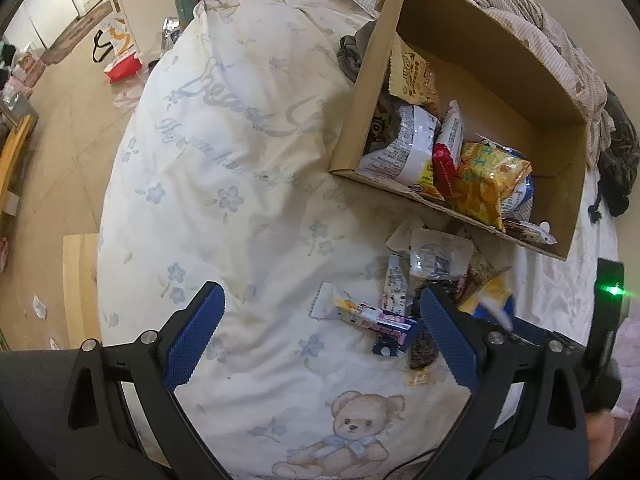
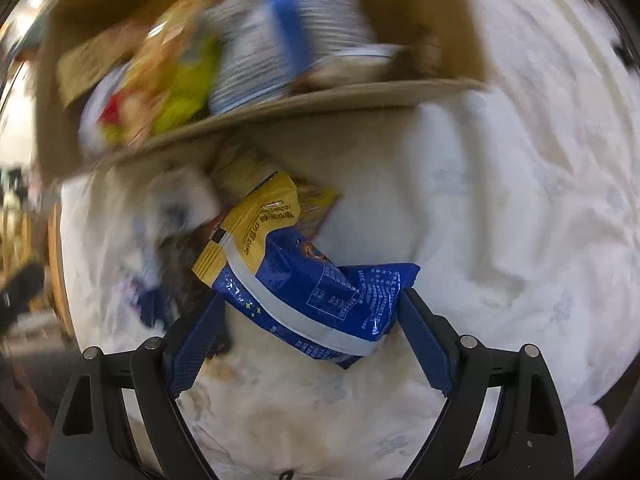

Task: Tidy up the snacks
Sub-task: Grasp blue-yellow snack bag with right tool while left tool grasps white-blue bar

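Note:
A cardboard box (image 1: 556,184) lies on the bed with several snack packs inside, among them a yellow bag (image 1: 486,182). Loose snacks lie in front of it: a clear-lidded cup (image 1: 438,254) and a pink-and-white packet (image 1: 372,316). My left gripper (image 1: 324,312) is open and empty, hovering above the bedspread, left of the loose pile. My right gripper (image 2: 310,312) is shut on a blue-and-yellow snack bag (image 2: 316,288), held above the bed below the box (image 2: 332,98). This bag shows blurred in the left wrist view (image 1: 490,298). The right wrist view is motion-blurred.
A white floral bedspread with teddy bears (image 1: 256,184) covers the bed. A checked quilt (image 1: 532,28) lies behind the box. Dark clothing (image 1: 618,160) sits at the right. The floor to the left holds a red-and-white bag (image 1: 120,60) and clutter.

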Motion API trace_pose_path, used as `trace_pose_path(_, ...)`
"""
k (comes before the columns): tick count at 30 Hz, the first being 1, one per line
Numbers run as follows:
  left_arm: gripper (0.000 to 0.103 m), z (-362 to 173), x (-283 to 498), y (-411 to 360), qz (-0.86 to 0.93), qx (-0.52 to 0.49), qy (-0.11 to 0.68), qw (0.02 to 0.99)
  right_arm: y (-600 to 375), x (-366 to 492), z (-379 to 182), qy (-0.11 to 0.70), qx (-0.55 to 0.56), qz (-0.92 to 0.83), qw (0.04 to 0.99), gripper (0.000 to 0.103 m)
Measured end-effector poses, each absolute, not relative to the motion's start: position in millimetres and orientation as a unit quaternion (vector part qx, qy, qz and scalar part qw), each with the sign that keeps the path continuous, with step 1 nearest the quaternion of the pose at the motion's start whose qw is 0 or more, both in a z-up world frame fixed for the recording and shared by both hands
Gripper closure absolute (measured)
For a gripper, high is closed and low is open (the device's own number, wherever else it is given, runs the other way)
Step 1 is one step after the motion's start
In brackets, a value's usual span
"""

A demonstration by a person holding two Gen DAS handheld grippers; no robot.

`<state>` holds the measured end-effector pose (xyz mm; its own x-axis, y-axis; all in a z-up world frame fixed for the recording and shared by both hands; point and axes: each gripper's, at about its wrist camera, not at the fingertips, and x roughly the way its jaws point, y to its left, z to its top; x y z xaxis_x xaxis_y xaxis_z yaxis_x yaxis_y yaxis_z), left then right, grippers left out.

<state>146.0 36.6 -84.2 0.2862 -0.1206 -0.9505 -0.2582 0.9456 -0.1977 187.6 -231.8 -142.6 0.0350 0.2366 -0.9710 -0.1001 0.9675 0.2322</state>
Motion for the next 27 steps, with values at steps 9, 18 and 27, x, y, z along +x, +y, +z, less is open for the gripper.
trace_pose_path(9,0.006,-86.9,146.9,38.4,0.050,-0.155,0.598,0.784,-200.7,184.7,-143.3,0.654,-0.080,0.099,0.746,0.013)
trace_pose_path(18,0.006,-101.4,147.2,38.1,0.056,-0.147,0.615,0.772,-191.6,160.5,-129.0,0.646,-0.079,0.155,0.743,0.059)
trace_pose_path(27,0.045,-139.7,144.0,8.7,0.037,-0.165,0.658,0.734,-225.0,135.8,-78.7,0.618,0.068,0.180,0.763,0.062)
